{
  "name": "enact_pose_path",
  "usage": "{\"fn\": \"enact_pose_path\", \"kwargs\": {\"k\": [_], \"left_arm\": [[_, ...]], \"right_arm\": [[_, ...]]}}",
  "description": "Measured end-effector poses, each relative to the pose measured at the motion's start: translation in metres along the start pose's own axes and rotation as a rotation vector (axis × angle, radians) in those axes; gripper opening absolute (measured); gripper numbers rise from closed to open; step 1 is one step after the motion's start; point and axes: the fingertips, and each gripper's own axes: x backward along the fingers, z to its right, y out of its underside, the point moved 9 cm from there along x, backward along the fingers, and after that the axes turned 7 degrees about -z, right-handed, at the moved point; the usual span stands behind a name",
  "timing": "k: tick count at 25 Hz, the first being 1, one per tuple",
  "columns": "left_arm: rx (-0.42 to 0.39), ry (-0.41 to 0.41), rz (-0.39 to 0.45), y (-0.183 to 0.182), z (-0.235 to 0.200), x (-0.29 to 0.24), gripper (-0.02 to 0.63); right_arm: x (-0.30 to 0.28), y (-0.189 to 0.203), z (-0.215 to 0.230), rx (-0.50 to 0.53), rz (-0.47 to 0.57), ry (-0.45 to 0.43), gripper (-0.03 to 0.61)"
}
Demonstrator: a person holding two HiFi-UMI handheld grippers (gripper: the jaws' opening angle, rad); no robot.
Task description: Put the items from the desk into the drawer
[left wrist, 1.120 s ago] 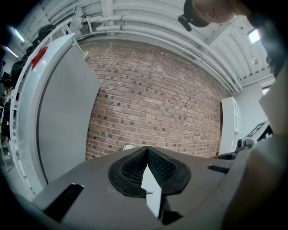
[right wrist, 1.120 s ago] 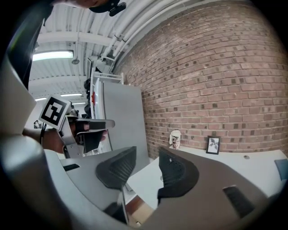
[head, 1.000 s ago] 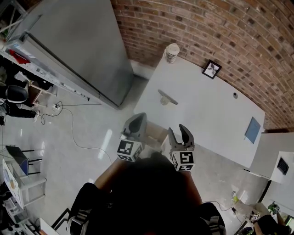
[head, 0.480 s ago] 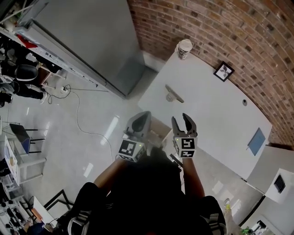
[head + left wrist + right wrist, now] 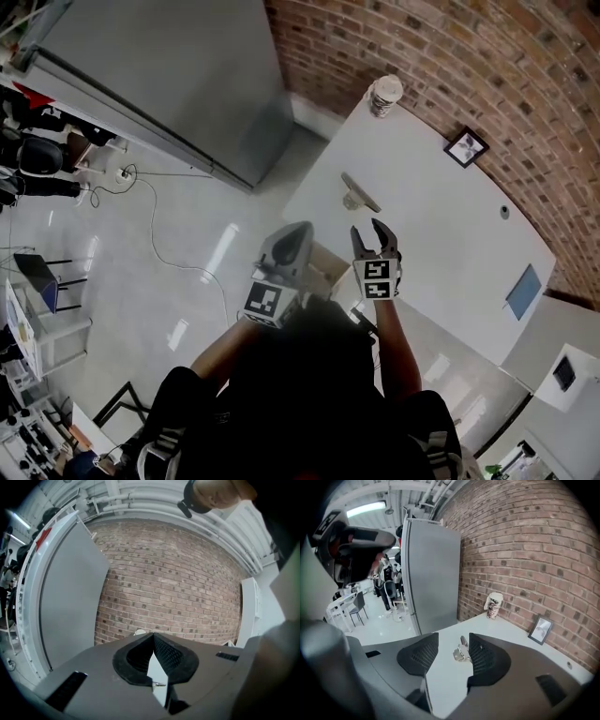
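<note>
brickwork (image 5: 450, 56) behind smooth white desk (image 5: 441, 239)

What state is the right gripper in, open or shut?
Open. The right gripper's pads stand apart and press on nothing; the metal object seen between them lies on the desk beyond.

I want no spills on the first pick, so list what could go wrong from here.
The small metal item lies low on the desk; the open right gripper could slip off it or shove it away. The paper cup stands at the desk's far corner, so a careless sweep might tip it over the edge.
</note>
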Motion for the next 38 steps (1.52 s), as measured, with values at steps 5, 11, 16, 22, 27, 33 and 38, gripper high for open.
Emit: {"fn": "enact_pose_path", "kwargs": {"k": [5,11,16,22,27,33,38], "left_arm": [[0.007,0.03,-0.024,-0.006,-0.02,-0.021,0.002],[-0.003,0.054,-0.046,-0.006,-0.042,-0.043,0.002],[0.028,0.048,-0.058,-0.006,-0.055,-0.055,0.002],[0.044,0.048,-0.083,-0.001,-0.067,-0.06,0.002],[0.05,0.04,-0.088,0.002,-0.072,-0.061,0.002],[0.083,0.025,-0.09,0.002,-0.078,-0.059,0.002],[0.076,0.024,-0.083,0.0,-0.076,-0.056,0.002]], "right_arm": [[-0.051,0.015,0.006,0.025,-0.126,0.001,0.193],[-0.101,0.031,0.014,0.103,-0.268,0.028,0.193],[-0.135,0.041,0.019,0.21,-0.358,0.053,0.193],[-0.167,0.049,0.023,0.233,-0.433,0.05,0.192],[-0.181,0.054,0.027,0.233,-0.465,0.051,0.144],[-0.182,0.054,0.024,0.3,-0.463,0.085,0.084],[-0.174,0.051,0.023,0.251,-0.432,0.069,0.074]]}}
